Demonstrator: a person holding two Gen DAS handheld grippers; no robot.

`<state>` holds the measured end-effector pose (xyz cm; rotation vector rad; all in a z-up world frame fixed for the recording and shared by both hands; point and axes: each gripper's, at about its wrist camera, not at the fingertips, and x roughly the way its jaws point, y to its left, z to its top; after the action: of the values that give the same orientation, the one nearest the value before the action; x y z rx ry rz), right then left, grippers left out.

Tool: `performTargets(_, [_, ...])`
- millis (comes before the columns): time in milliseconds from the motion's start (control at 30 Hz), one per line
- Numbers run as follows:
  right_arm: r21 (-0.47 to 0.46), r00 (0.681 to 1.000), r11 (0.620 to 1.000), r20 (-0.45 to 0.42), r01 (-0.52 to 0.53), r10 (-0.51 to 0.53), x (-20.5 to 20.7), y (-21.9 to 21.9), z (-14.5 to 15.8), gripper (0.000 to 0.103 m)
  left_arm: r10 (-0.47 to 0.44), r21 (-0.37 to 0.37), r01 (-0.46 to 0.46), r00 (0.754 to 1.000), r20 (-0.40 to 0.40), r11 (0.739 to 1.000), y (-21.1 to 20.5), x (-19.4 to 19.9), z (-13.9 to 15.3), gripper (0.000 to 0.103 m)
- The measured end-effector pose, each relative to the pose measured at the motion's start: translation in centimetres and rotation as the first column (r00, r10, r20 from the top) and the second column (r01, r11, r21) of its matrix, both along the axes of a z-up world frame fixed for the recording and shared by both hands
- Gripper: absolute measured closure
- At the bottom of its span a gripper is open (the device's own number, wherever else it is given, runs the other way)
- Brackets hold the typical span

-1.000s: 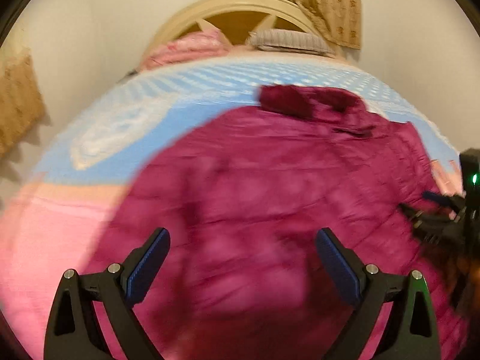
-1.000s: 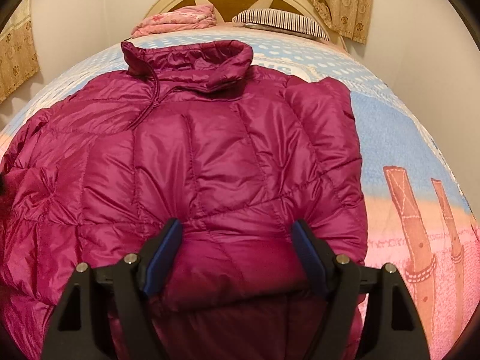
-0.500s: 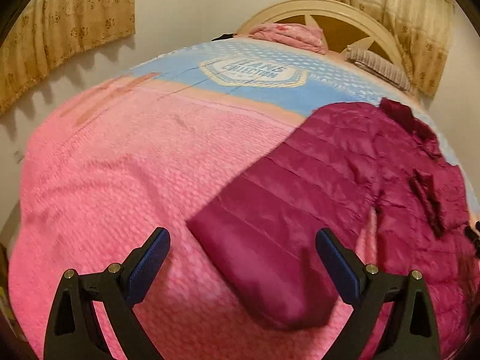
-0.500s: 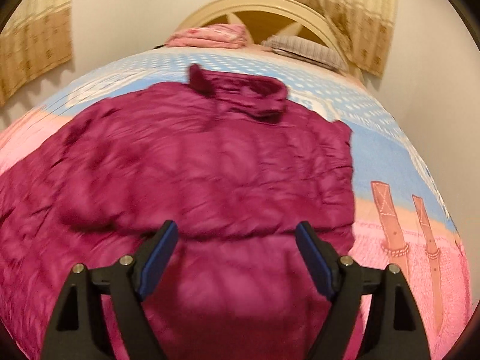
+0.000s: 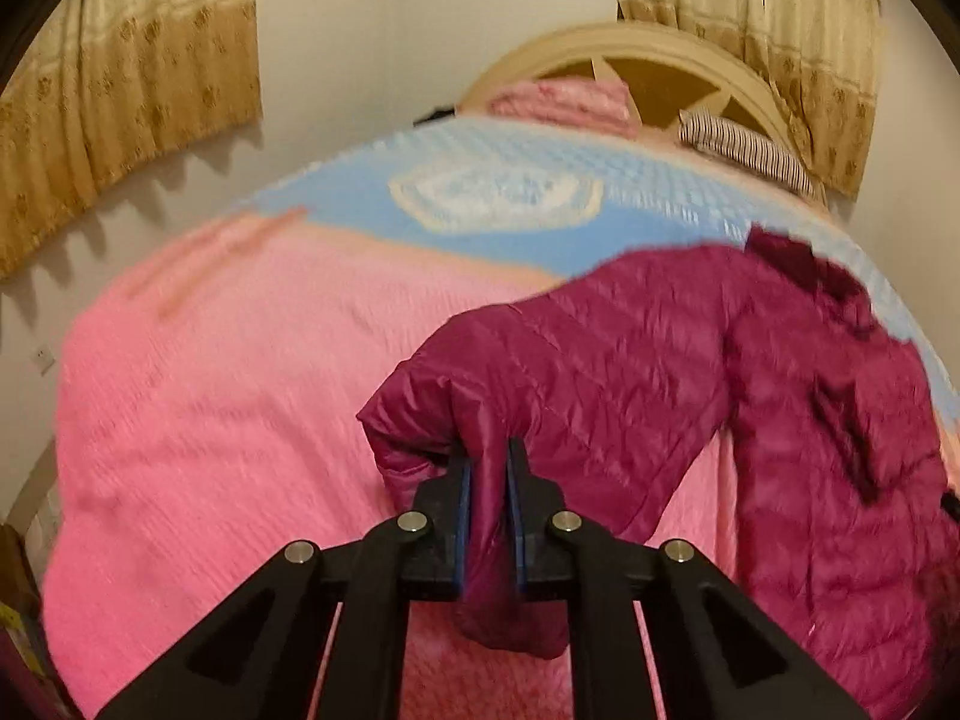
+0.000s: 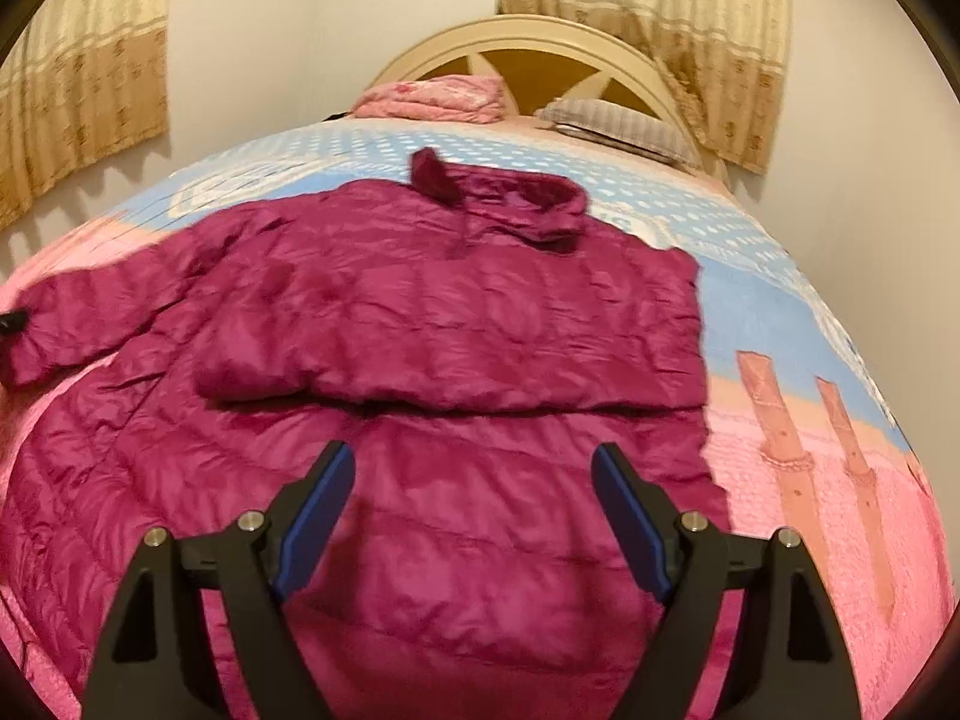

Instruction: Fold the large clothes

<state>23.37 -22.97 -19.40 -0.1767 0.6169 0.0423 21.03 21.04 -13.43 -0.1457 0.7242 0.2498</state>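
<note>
A magenta quilted puffer jacket lies spread on the bed, collar toward the headboard, its right sleeve folded across the chest. In the left wrist view my left gripper is shut on the cuff end of the jacket's other sleeve and holds it lifted off the blanket. The jacket's body lies to the right there. My right gripper is open and empty, hovering over the jacket's lower front. The tip of the left gripper shows at the far left of the right wrist view.
The bed has a pink and blue blanket. A folded pink quilt and a striped pillow lie by the cream headboard. Curtains hang on both walls.
My left gripper swung left to the sleeve end, closed on it and lifted it. My right gripper backed away from the jacket and stayed open.
</note>
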Motion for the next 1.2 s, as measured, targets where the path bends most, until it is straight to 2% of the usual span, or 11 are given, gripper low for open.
performTargets(233, [0.073,0.997,0.994,0.012,0.077,-0.078,0.2,-3.5,0.5,0.017,-0.054,0.062,0.047,0.992,0.115,0.997,-2.5,2.9,5.9,0.095])
performTargets(467, [0.12,0.994,0.987,0.014,0.109,-0.111,0.0,-5.6,0.7,0.017,-0.25,0.12,0.231,0.952,0.177,0.966,-11.8,6.0,9.9,0.095])
performTargets(633, [0.145,0.992,0.981,0.009,0.125,-0.128,-0.4,-6.8,0.4,0.017,-0.404,0.169,0.379,0.901,0.156,0.91,-19.5,7.9,9.7,0.095])
performTargets(733, [0.159,0.99,0.978,0.0,0.138,-0.14,-0.3,-7.6,0.0,0.017,-0.486,0.175,0.463,0.865,0.125,0.869,-23.9,8.8,8.1,0.094])
performTargets(867, [0.182,0.987,0.97,-0.024,0.158,-0.157,-0.1,-8.7,-0.8,0.017,-0.532,0.2,0.511,0.844,0.068,0.836,-28.0,9.5,5.5,0.09])
performTargets(900, [0.188,0.987,0.969,-0.03,0.161,-0.158,0.0,-8.9,-0.9,0.017,-0.538,0.207,0.519,0.842,0.044,0.83,-28.9,9.9,4.7,0.081])
performTargets(933, [0.194,0.987,0.967,-0.038,0.163,-0.159,0.1,-9.1,-1.1,0.017,-0.538,0.21,0.521,0.842,0.027,0.827,-29.5,10.0,4.1,0.06])
performTargets(967, [0.199,0.986,0.966,-0.045,0.164,-0.158,0.2,-9.2,-1.3,0.017,-0.539,0.21,0.523,0.842,0.023,0.826,-30.0,10.1,3.6,0.047])
performTargets(1000, [0.205,0.986,0.965,-0.054,0.165,-0.157,0.3,-9.4,-1.5,0.017,-0.536,0.219,0.517,0.843,0.039,0.828,-30.3,10.0,3.3,0.027])
performTargets(1033, [0.21,0.986,0.964,-0.065,0.166,-0.156,0.4,-9.5,-1.7,0.017,-0.532,0.24,0.505,0.844,0.062,0.829,-30.5,9.9,3.2,0.017])
performTargets(1200, [0.216,0.983,0.961,-0.102,0.17,-0.151,0.9,-9.7,-2.3,0.017,-0.528,0.286,0.491,0.847,0.064,0.823,-29.6,9.6,2.8,0.016])
